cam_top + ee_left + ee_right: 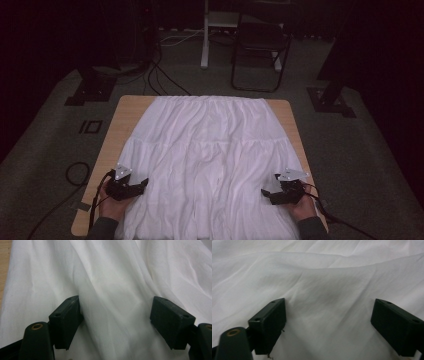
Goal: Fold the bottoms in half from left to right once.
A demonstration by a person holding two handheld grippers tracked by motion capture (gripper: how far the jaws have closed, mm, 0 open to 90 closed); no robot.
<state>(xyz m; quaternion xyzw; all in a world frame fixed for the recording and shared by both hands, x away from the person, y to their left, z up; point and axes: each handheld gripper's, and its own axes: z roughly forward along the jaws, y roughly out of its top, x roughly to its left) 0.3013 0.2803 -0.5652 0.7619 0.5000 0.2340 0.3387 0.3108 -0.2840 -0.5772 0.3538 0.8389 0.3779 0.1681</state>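
Note:
A white pleated cloth (210,150) lies spread over a wooden table (116,131), its near hem hanging at the front edge. My left gripper (144,184) rests at the cloth's near left edge with its jaws pointing inward. In the left gripper view, my left gripper (116,305) is open, and a soft fold of the cloth (115,285) runs between the spread jaws. My right gripper (266,193) sits at the cloth's near right edge, facing inward. Up close, the right gripper (329,307) is open wide over wrinkled cloth (322,277), gripping nothing.
Bare wood shows along the table's left side and at the right edge (296,131). Beyond the table, a dark folding chair (260,50) and a white stand post (204,35) sit on grey carpet. Cables (160,80) run across the floor at the back left.

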